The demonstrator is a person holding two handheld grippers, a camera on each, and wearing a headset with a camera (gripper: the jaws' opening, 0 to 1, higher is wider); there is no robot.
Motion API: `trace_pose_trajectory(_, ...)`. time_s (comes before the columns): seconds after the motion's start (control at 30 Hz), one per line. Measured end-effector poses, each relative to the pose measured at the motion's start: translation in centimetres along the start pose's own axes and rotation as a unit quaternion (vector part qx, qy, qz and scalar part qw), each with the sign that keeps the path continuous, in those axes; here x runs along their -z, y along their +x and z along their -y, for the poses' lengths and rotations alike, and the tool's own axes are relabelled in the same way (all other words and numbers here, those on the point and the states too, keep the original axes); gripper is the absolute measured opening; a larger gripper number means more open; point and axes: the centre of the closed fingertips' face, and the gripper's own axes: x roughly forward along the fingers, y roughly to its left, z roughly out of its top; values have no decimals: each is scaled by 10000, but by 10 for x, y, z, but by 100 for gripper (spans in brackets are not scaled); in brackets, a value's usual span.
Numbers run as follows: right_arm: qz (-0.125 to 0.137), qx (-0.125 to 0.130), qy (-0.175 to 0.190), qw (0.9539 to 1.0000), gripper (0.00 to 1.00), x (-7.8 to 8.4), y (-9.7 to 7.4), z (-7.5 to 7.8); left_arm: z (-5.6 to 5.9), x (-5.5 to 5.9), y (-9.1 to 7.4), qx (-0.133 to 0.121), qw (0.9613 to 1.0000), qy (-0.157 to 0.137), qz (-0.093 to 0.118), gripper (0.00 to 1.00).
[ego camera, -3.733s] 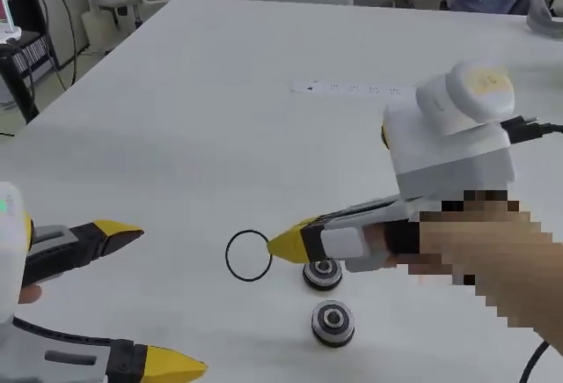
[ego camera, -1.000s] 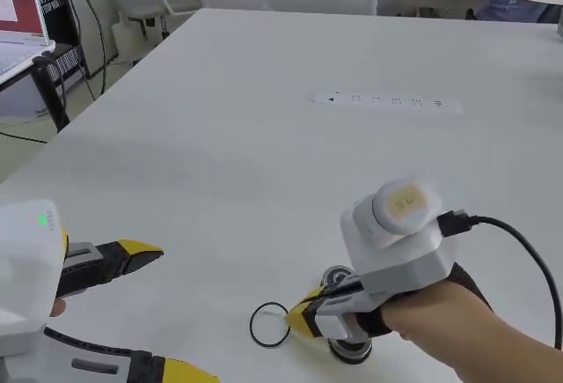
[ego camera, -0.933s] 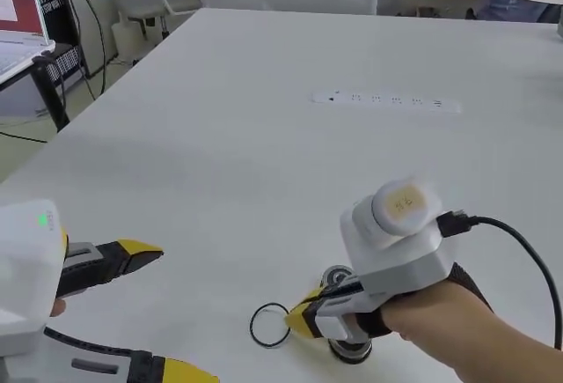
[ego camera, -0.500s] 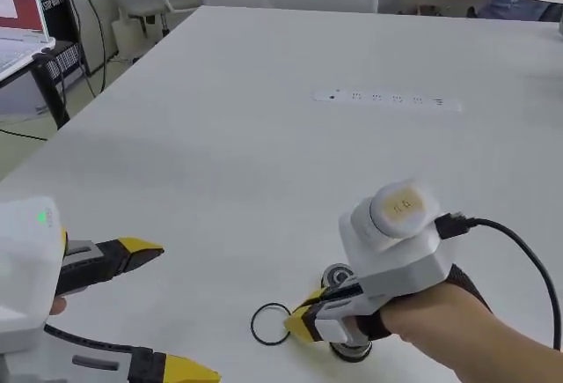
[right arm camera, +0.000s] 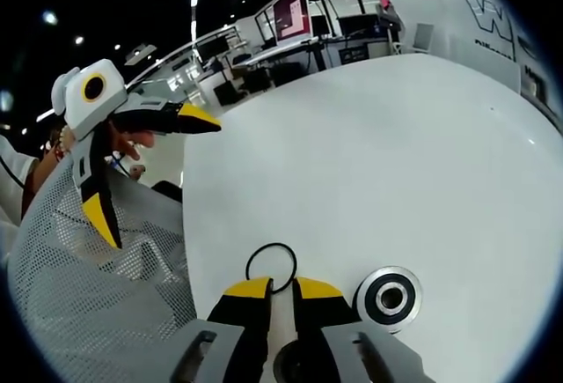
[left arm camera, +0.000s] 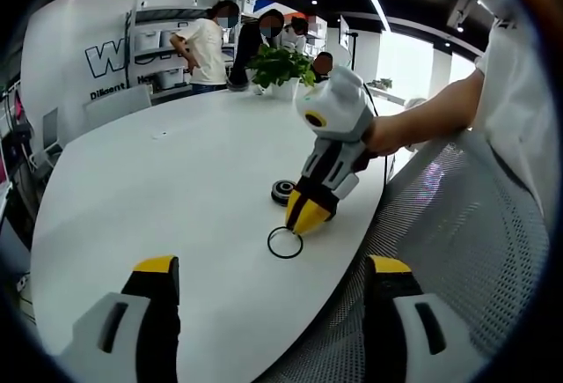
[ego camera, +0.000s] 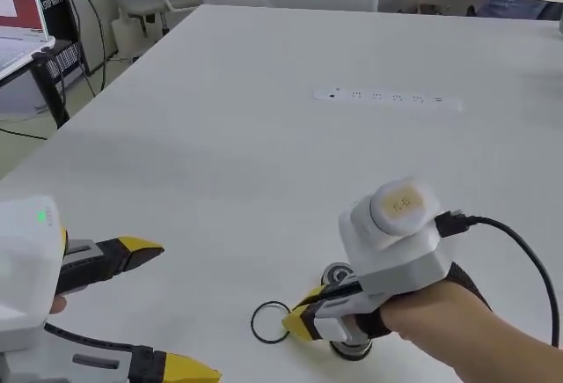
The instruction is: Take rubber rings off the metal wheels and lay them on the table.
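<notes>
Right gripper view showed the right gripper [right arm camera: 281, 290] low over the white table [ego camera: 264, 136], its yellow-tipped jaws drawn almost together with a hairline slit between them. The near edge of the thin black rubber ring [right arm camera: 272, 245] ran into that slit, so it looked pinched. The rest of the ring lay flat on the tabletop just ahead of the tips. Likely risk: rubber clinging to a pad when the jaws part, so the ring lifts or flips instead of staying down. A silver metal wheel with a black outer band [right arm camera: 388, 297] sat just beside the right jaw. A second similar wheel [ego camera: 352, 348] sat partly under the gripper body in the head view. Any sideways pull-out could nudge either one and set it rolling. The table's near edge ran close behind the ring and wheels, with grey mesh seating [left arm camera: 440, 224] below it, so a flicked ring or rolling wheel could drop off. The black cable [ego camera: 510, 242] trailing from the right gripper could also drag across that spot. The left gripper [ego camera: 165, 308] hung at the near left with jaws spread wide and nothing between them, well apart from the ring. Further out the tabletop was bare and roomy up to a white power strip [ego camera: 387, 98] far across.
</notes>
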Motion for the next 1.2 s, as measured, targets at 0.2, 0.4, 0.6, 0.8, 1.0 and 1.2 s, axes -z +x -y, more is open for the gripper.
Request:
trace_pose_trajectory(0.2,87,-6,27,10000,7,-5,-3,-1,0,0,0,-7,10000,-3,-7,84)
trace_pose_trajectory(0.4,145,7,63,9999,9,-9,-7,1,0,0,0,-6,10000,-2,-18,84)
trace_pose_trajectory(0.6,262,-62,203,9994,10,-14,-10,-1,0,0,0,-4,10000,2,-24,84)
trace_pose_trajectory(0.8,382,-79,229,9990,12,-21,-16,-3,-1,-1,0,-21,10000,-8,-7,84)
trace_pose_trajectory(1.0,506,-103,216,9984,14,-28,-21,-6,-1,-1,0,-26,10000,-11,1,84)
trace_pose_trajectory(1.2,634,-123,212,9977,15,-35,-26,-9,-1,-1,0,-25,10000,-10,7,84)
